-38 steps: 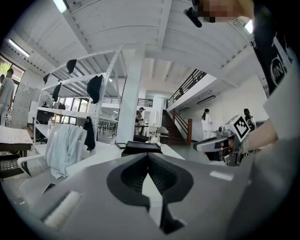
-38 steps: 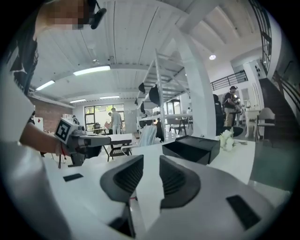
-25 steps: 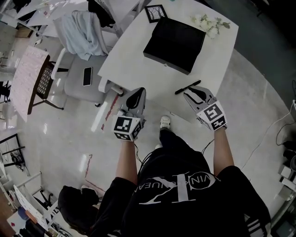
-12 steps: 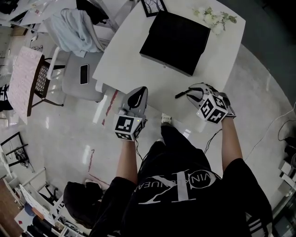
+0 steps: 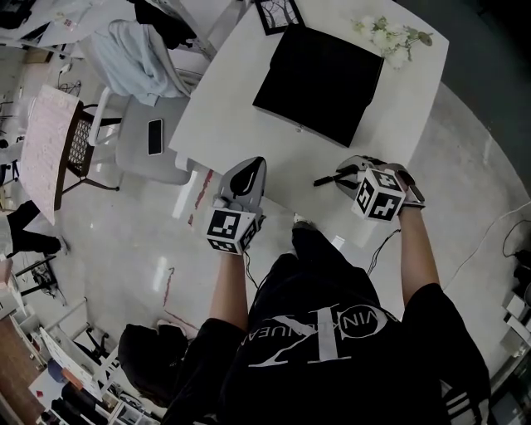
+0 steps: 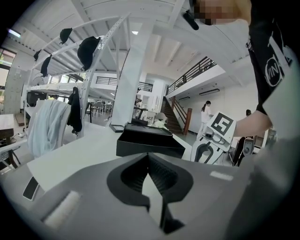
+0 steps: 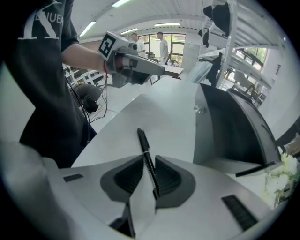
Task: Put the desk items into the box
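Note:
A black pen (image 7: 143,145) lies near the front edge of the white table (image 5: 241,124). My right gripper (image 7: 148,157) is shut on its near end, and the rest of the pen sticks out ahead over the tabletop. In the head view the pen (image 5: 325,178) pokes out to the left of the right gripper (image 5: 343,174). The open black box (image 5: 319,70) stands further back on the table, and it also shows in the right gripper view (image 7: 229,126). My left gripper (image 5: 247,166) hovers at the table's front edge, shut and empty (image 6: 148,155), facing the box (image 6: 147,143).
White flowers (image 5: 390,41) lie at the table's far right corner, and a framed picture (image 5: 278,12) sits behind the box. A grey chair (image 5: 133,158) with a phone (image 5: 155,137) on it stands left of the table. The person's legs are at the table's front edge.
My right gripper has swung in from the right onto the pen's near end and closed on it. The left gripper has hardly moved.

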A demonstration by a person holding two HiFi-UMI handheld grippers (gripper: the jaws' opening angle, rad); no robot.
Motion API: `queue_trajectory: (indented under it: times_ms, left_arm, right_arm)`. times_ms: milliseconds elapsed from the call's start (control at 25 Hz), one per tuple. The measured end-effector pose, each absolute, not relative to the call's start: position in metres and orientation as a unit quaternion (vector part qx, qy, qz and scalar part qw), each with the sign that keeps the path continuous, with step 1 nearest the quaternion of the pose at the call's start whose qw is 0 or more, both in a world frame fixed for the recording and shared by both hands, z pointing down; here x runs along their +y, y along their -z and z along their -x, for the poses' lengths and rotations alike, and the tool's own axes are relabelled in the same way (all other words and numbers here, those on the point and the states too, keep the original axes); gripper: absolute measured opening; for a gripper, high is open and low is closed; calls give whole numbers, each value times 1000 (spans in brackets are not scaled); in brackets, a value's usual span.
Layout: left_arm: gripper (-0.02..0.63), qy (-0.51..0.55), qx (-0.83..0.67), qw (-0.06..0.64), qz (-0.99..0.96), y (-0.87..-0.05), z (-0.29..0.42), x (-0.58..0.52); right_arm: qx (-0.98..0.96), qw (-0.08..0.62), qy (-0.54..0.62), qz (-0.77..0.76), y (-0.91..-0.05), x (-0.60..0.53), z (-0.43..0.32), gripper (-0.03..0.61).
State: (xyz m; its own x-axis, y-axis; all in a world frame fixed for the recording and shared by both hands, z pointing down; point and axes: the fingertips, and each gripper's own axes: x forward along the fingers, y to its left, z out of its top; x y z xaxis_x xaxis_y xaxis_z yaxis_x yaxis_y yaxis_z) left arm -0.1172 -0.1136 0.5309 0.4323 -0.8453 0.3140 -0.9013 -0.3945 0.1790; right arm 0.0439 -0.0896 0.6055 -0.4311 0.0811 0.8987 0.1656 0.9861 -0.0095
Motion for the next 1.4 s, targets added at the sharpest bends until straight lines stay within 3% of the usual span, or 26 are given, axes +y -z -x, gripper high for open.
queue_trajectory:
  times_ms: [400,1400]
  left_arm:
    - [5,-93,-535,157,-825,-528,126,-129]
    - [5,-58,-530,104,-839,-470,140,-184]
  right_arm:
    - [-865,499,-1,53,-601,-94,-45,51]
    - [-937,317,-47,-141,-489,-160,-23,51]
